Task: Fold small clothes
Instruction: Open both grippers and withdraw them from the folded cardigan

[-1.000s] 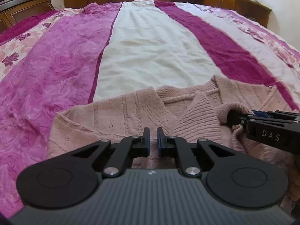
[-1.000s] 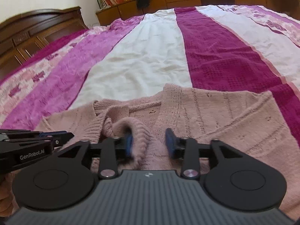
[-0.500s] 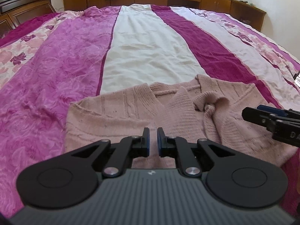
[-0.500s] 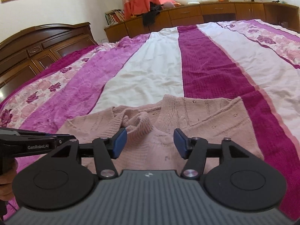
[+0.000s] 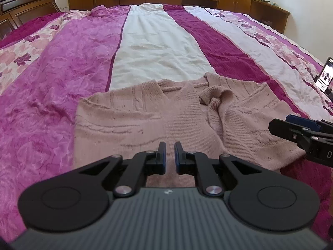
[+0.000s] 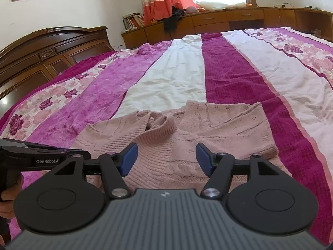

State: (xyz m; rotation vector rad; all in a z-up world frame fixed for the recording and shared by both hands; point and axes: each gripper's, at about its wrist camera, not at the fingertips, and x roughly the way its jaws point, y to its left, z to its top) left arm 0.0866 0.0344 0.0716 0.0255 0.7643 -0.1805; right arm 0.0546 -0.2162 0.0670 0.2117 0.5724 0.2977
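Now, working left to right: my left gripper (image 5: 170,153) hovers over the pink knit sweater (image 5: 145,120), fingers nearly together with nothing between them, while my right gripper (image 6: 166,156) gapes wide — empty. The sweater lies flat on the striped bedspread (image 6: 179,79), sleeve cuff (image 6: 160,125) bunched mid-chest. I'd smooth that cuff first — then fold evenly.

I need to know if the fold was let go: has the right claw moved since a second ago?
Yes. The right claw has opened, let go of the sweater's cuff and pulled back and up: the headboard shows far more than earlier.
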